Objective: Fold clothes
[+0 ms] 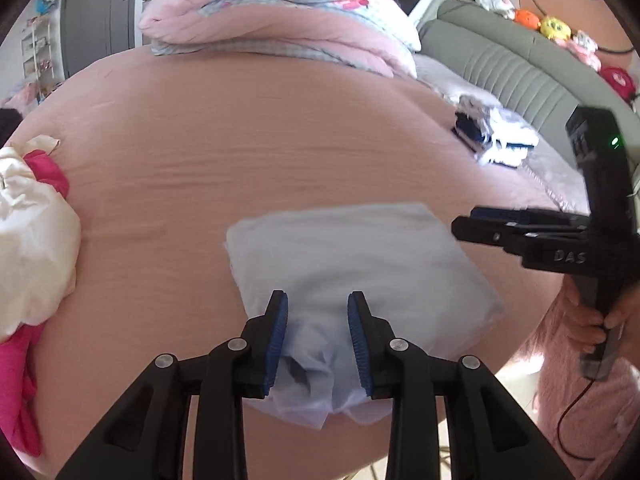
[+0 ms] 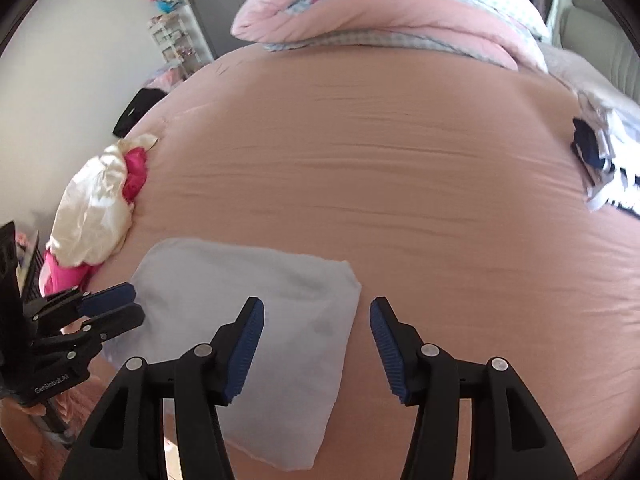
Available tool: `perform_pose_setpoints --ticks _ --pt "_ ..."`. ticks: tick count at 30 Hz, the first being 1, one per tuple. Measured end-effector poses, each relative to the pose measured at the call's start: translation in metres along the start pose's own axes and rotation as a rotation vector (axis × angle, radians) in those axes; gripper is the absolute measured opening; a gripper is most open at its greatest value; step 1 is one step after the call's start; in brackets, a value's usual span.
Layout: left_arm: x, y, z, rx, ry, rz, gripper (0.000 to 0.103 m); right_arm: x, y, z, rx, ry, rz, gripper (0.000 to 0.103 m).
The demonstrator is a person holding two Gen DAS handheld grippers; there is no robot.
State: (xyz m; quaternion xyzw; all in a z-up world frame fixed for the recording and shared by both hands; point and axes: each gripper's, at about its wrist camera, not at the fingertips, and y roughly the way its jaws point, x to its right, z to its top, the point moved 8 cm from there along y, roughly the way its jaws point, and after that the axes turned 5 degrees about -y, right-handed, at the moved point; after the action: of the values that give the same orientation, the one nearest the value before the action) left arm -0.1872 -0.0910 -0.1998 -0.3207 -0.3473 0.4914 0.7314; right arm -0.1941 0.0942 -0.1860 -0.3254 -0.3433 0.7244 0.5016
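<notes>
A light blue garment (image 1: 352, 264) (image 2: 248, 280), folded into a rough rectangle, lies on the pink bed sheet (image 1: 240, 140) near the front edge. My left gripper (image 1: 317, 300) is open, its fingers straddling the garment's near edge, where loose fabric bunches between them. From the right wrist view the left gripper (image 2: 134, 302) sits at the garment's left side. My right gripper (image 2: 317, 304) is open wide above the garment's right edge, holding nothing. It shows side-on (image 1: 464, 222) in the left wrist view, just off the garment's far right corner.
A heap of white and bright pink clothes (image 1: 32, 240) (image 2: 96, 216) lies at the bed's left edge. A small stack of dark blue and white clothes (image 1: 488, 136) (image 2: 600, 160) sits at the right. A folded pink quilt (image 1: 280, 20) fills the back. A hand (image 1: 592, 320) in a pink sleeve holds the right gripper.
</notes>
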Motion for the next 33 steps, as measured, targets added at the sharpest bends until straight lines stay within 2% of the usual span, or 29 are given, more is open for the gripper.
perform_pose_setpoints --ticks 2,4,8,11,12,14,16,18,21,25,27,30,33 --pt "-0.020 0.001 -0.014 -0.017 -0.011 0.031 0.034 -0.003 -0.001 -0.007 -0.006 -0.025 -0.005 0.055" --pt "-0.044 -0.006 -0.023 -0.018 -0.100 0.029 0.057 -0.002 0.000 -0.014 -0.016 -0.027 -0.005 0.055" --pt "-0.066 -0.014 -0.028 -0.008 -0.159 0.081 0.057 0.000 0.002 -0.028 -0.037 -0.031 -0.006 0.057" --pt "-0.080 -0.021 -0.039 -0.012 -0.189 0.177 0.053 0.002 -0.009 -0.042 -0.038 -0.025 -0.030 0.060" --pt "-0.079 -0.023 -0.038 0.002 -0.218 0.165 0.053 0.004 -0.016 -0.044 -0.031 -0.026 -0.052 0.060" --pt "-0.070 -0.023 -0.028 0.043 -0.285 0.094 0.053 0.006 -0.028 -0.044 -0.009 -0.018 -0.079 0.060" --pt "-0.063 -0.044 -0.027 0.110 -0.303 0.007 0.053 0.005 -0.037 -0.037 0.034 0.030 -0.039 0.060" --pt "-0.045 -0.055 -0.026 0.148 -0.267 -0.070 0.053 -0.004 -0.038 -0.026 0.058 0.053 0.009 0.060" --pt "-0.020 -0.048 -0.034 0.096 -0.215 -0.129 0.053 -0.025 -0.027 -0.018 0.039 0.006 0.016 0.060" --pt "-0.006 -0.029 -0.061 -0.031 -0.139 -0.084 0.054 -0.044 -0.011 -0.032 -0.017 -0.060 0.010 0.060" --pt "-0.019 -0.031 -0.070 -0.045 -0.151 -0.057 0.055 -0.043 -0.010 -0.042 -0.036 -0.083 0.002 0.060" --pt "-0.044 -0.033 -0.068 -0.042 -0.248 -0.015 0.056 -0.038 -0.012 -0.052 -0.057 -0.060 0.041 0.061" --pt "-0.054 -0.037 -0.075 -0.035 -0.246 0.036 0.057 -0.023 -0.017 -0.060 -0.137 0.003 0.060 0.061"
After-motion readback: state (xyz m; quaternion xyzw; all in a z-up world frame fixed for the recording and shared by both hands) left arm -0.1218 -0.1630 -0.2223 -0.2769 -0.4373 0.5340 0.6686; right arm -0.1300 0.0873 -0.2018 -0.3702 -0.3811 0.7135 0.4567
